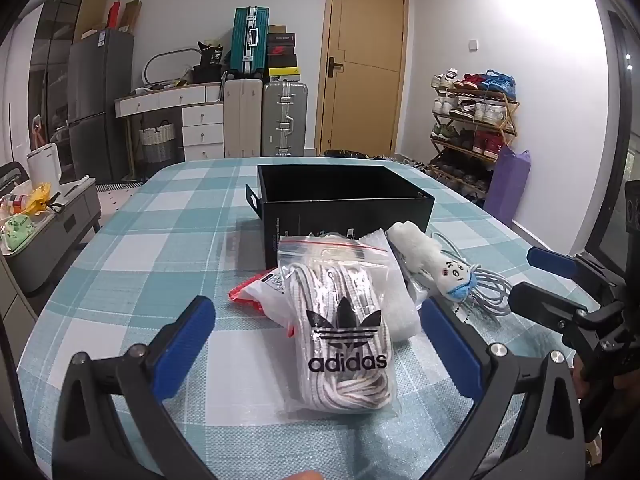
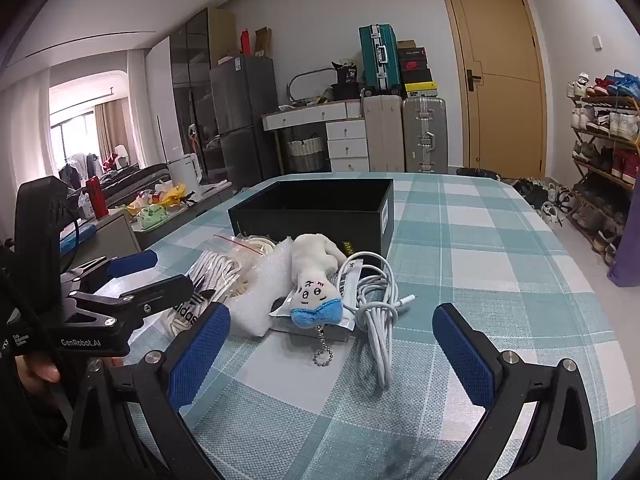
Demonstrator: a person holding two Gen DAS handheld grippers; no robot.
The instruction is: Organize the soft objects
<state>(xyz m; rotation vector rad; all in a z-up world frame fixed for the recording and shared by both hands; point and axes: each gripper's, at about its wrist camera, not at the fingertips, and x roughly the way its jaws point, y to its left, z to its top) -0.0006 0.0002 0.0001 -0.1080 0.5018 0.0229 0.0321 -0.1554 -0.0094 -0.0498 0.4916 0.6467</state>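
Both grippers, left [image 1: 316, 340] and right [image 2: 332, 344], were held spread and empty before the bagged laces [image 1: 340, 328] and plush keychain [image 2: 316, 276] near the black box [image 2: 320, 208], where slippery plastic could be lost from a shallow pinch.

A yellow-brown door [image 1: 366, 60] stands shut in the far wall. Left of it, a teal suitcase [image 1: 250, 42] sits on top of a cream suitcase [image 1: 243, 118], with a silver suitcase [image 1: 285, 118] just beside and shoeboxes [image 1: 282, 56] stacked above that. Farther left is a white drawer unit [image 1: 202, 126] with a woven basket [image 1: 157, 140] under its top, then a grey fridge [image 1: 100, 104]. On the right, a wooden shoe rack [image 1: 474, 120] holds many shoes, with a purple bag [image 1: 508, 188] leaning near it.
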